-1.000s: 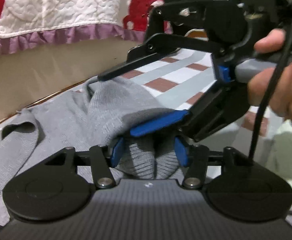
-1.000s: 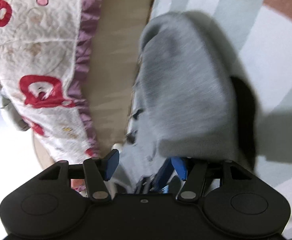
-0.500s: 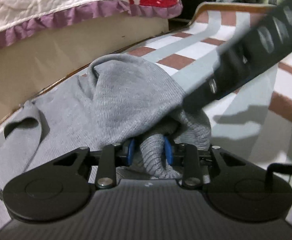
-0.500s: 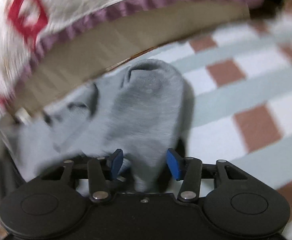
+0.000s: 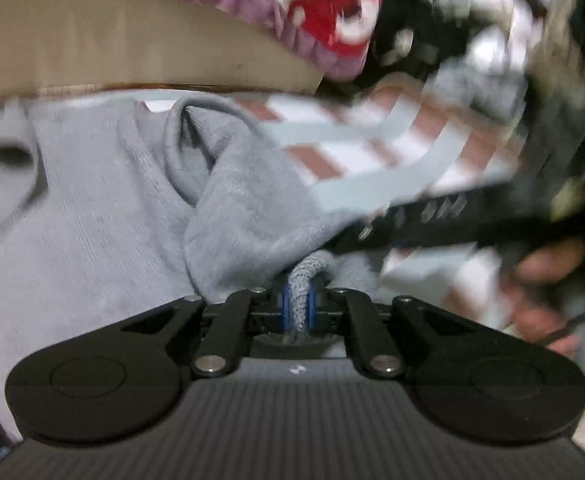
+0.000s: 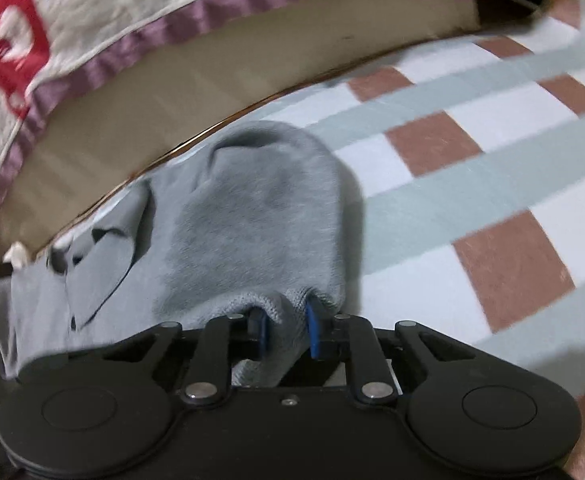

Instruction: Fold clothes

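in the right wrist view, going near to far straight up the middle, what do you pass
right gripper pinching the knit edge → grey sweater bunched on the checked blanket → tan mattress side → purple-trimmed quilt with red prints

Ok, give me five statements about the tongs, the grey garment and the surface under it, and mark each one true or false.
1. The left tongs are shut on a ribbed edge of the grey knit garment. True.
2. The right tongs hang open with nothing between their blue pads. False: grey knit fabric is bunched between the pads, and they are closed on it.
3. The garment lies on a checked cloth of white, pale green and brown. True.
4. The garment is red. False: it is grey; the red belongs to the pattern on the quilt with the purple frill.
5. The garment already lies flat and neatly squared. False: it is humped and creased.
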Demonstrator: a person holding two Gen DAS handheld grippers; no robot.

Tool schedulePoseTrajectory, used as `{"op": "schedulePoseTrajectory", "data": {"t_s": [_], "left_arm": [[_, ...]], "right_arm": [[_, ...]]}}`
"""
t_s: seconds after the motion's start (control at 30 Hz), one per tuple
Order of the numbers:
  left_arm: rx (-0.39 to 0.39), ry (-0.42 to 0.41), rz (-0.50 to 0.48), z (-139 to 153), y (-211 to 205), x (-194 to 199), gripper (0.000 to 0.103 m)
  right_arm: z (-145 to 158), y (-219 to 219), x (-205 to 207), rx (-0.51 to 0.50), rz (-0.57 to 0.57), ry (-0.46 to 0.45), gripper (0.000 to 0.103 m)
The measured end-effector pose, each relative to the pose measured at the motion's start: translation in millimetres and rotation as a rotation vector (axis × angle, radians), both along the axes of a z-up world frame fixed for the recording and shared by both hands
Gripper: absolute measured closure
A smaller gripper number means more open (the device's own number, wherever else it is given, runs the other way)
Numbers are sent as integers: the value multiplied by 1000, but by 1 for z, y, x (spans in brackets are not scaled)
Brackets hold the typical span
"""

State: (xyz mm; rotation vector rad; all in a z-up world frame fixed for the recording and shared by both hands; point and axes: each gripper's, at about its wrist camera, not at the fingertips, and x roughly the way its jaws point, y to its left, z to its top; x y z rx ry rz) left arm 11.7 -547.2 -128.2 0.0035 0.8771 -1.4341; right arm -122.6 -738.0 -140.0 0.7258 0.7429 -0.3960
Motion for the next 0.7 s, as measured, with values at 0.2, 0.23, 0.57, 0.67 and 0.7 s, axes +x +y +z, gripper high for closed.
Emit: {"op": "schedulePoseTrajectory", "data": {"t_s": [0.2,0.23,0.57,0.67,0.7], "left_arm": [[-234,415,38,-11,31,22,97],[-253,482,62,-17,32,28,97],[-220,657,198,-40,18,53,97],[-214,671,204,-41,19,53,97],[-209,670,207,-41,20,53,97]], "right_arm": [[-24,-15,-15,267,-41,-28,81],[-30,-15,-15,310,-29,-16,79],[46,74,-17,-429,189,23,70],[57,90,-19,-518,257,-71,93],[58,94,-17,-546,276,-75,93]]}}
